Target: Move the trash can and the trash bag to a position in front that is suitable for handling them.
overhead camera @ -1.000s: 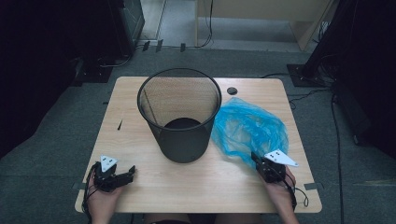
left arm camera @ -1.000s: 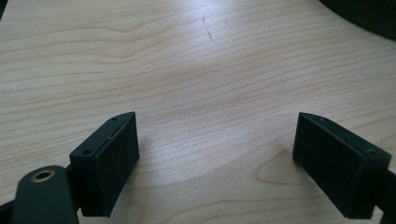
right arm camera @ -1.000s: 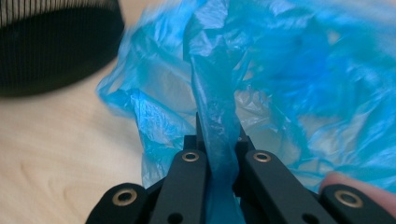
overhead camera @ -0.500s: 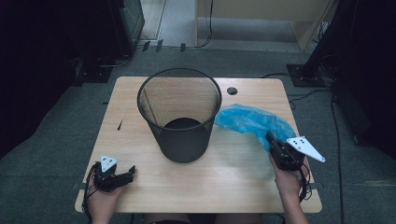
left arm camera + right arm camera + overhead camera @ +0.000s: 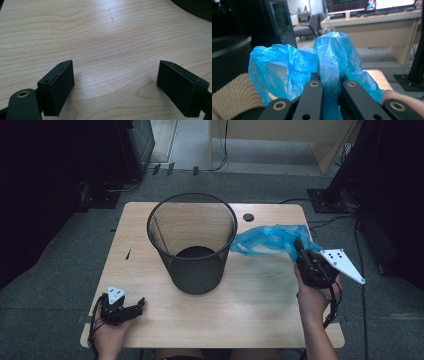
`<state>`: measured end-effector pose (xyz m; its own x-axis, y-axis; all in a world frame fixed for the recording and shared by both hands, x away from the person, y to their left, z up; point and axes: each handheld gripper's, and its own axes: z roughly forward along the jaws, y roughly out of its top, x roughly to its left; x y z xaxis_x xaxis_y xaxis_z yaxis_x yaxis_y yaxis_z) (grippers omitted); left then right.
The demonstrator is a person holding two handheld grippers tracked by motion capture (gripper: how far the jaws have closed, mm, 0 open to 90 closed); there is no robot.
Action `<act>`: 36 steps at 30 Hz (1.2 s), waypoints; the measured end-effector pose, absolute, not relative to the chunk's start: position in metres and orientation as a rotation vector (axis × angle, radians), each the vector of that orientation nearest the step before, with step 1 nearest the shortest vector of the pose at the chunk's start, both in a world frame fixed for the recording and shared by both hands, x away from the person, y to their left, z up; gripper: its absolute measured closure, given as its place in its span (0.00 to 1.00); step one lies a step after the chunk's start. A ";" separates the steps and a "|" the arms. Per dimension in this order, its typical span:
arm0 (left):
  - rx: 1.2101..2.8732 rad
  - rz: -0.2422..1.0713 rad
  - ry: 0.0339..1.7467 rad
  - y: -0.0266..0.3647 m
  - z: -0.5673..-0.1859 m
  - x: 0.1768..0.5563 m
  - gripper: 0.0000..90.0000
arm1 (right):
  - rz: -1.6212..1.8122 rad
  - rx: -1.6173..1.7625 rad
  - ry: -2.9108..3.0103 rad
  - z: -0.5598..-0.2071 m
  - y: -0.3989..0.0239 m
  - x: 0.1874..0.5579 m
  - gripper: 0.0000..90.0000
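On the wooden table (image 5: 260,305), the right gripper (image 5: 301,251) pinched the blue bag (image 5: 267,239) — best lifted clear over the mesh bin (image 5: 192,245) — while the left gripper (image 5: 132,307) rested wide.

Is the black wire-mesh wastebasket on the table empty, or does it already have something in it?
Empty, as far as visible: the black wire-mesh wastebasket shows only its dark bottom. The blue plastic bag is outside, clamped in the right gripper.

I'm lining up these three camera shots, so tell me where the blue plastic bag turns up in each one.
High view: the blue plastic bag lies right of centre, stretched between the mesh bin and the right gripper.
Left gripper view: it looks at bare wooden table between open jaws.
Right gripper view: centre, bunched and clamped in the jaws.
Shared landmark: the bin, at the left edge there.
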<state>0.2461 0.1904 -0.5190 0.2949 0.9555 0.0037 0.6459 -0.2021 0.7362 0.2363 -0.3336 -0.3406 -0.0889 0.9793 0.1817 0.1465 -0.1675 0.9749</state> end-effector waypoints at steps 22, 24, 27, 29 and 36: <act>1.936 0.630 1.426 0.190 -0.519 0.246 0.17 | 1.244 1.380 1.047 -0.279 -0.297 0.256 1.00; 1.935 0.629 1.426 0.190 -0.519 0.246 0.17 | 1.255 1.377 1.026 -0.273 -0.297 0.256 1.00; 1.936 0.629 1.426 0.190 -0.519 0.246 0.17 | 1.247 1.367 0.998 -0.264 -0.295 0.255 1.00; 1.936 0.629 1.426 0.190 -0.519 0.246 0.17 | 1.243 1.357 0.985 -0.258 -0.293 0.256 1.00; 1.935 0.629 1.426 0.190 -0.519 0.246 0.17 | 1.264 1.327 0.935 -0.243 -0.281 0.259 1.00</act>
<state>0.2461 0.1904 -0.5189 0.2949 0.9555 0.0032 0.6463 -0.2019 0.7359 0.2587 -0.2808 -0.2430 0.1431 0.9731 0.1804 -0.1130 -0.1650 0.9798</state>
